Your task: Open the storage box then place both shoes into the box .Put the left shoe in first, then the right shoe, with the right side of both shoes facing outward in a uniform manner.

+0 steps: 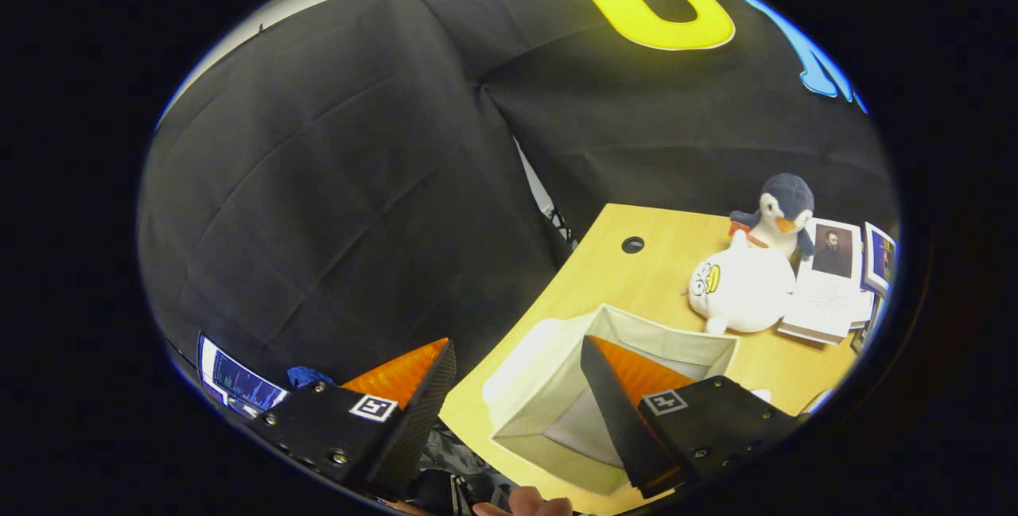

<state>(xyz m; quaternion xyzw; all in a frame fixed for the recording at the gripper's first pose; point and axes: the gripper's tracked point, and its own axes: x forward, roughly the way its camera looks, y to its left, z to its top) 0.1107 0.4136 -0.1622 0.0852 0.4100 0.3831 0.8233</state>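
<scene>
The storage box (549,389) is a beige fabric cube standing open on the wooden table (660,269). Its inside looks empty as far as I can see. My gripper (517,353) is open, its fingers spread wide and tilted, with nothing between them. The right finger (612,413) hangs over the box's mouth and hides part of it. The left finger (421,405) is off the table's left edge, in front of the black cloth.
Two plush toys, a white one (740,287) and a penguin (783,210), sit beyond the box near some books (831,285). A cable hole (633,244) marks the table's far part. A screen (238,381) glows beside the left finger. A person's fingertips (525,506) show below the box.
</scene>
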